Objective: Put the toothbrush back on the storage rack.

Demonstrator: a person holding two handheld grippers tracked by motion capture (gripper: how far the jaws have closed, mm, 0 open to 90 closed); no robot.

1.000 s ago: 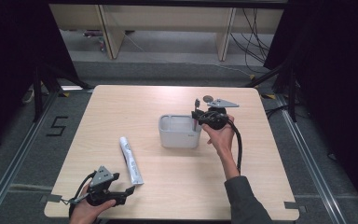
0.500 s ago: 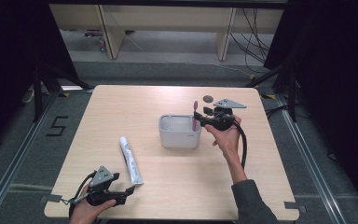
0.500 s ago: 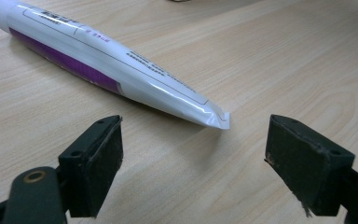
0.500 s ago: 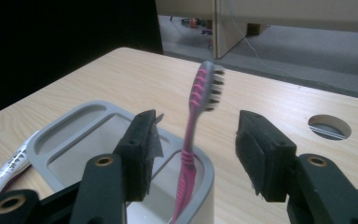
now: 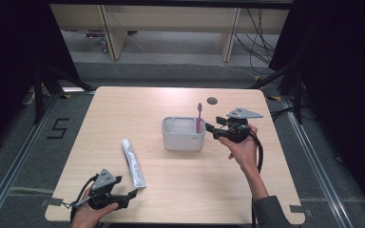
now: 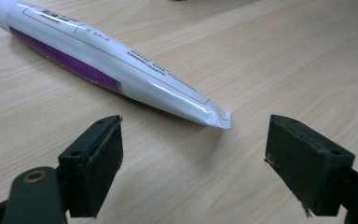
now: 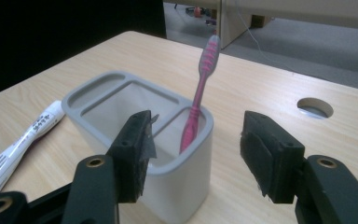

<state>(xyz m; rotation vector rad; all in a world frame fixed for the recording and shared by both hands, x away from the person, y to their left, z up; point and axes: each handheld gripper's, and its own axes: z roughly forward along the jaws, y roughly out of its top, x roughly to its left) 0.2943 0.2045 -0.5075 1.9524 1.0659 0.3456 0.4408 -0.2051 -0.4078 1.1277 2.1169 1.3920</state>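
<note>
The lower end of the pink toothbrush (image 7: 200, 93) sits out of sight inside the grey holder (image 7: 121, 100), behind its wall. The toothpaste tube (image 6: 107, 60) has its cap cut off by the left gripper view's edge, and its small print is too blurred to read. The holder's base runs off the right gripper view's bottom.

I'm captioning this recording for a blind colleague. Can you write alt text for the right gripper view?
A pink toothbrush stands tilted, bristle end up, in one compartment of a grey holder on a light wooden table. The open right claw frames the holder's near corner without touching the brush. A white toothpaste tube lies at the left, and a round hole in the tabletop is at the right.
</note>
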